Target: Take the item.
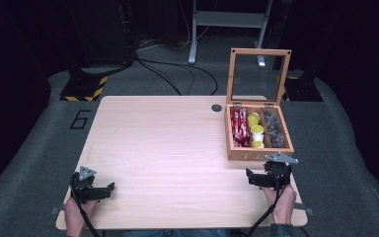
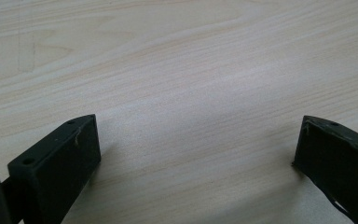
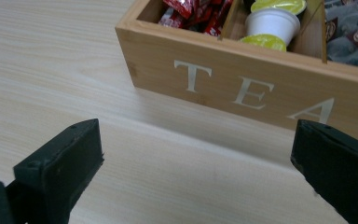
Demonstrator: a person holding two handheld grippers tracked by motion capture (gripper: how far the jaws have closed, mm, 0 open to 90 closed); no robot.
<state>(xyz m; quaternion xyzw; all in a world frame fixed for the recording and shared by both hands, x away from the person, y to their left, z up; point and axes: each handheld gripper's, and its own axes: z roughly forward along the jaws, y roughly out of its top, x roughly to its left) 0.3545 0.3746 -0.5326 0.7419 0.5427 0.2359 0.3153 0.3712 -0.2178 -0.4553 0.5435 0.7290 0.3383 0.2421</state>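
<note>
A pale wooden table (image 1: 168, 148) carries a wooden tea box (image 1: 259, 154) just ahead of the right gripper (image 1: 250, 177), its glass-paned lid (image 1: 260, 76) standing upright. The box's three compartments hold red sachets (image 1: 240, 127), yellow-lidded white cups (image 1: 256, 131) and grey packets (image 1: 274, 128). "TEA" (image 3: 254, 91) is lettered white on the front wall facing the right gripper, whose jaws stand wide apart, holding nothing. The left gripper (image 1: 109, 187), well apart from the box, gapes over bare wood.
</note>
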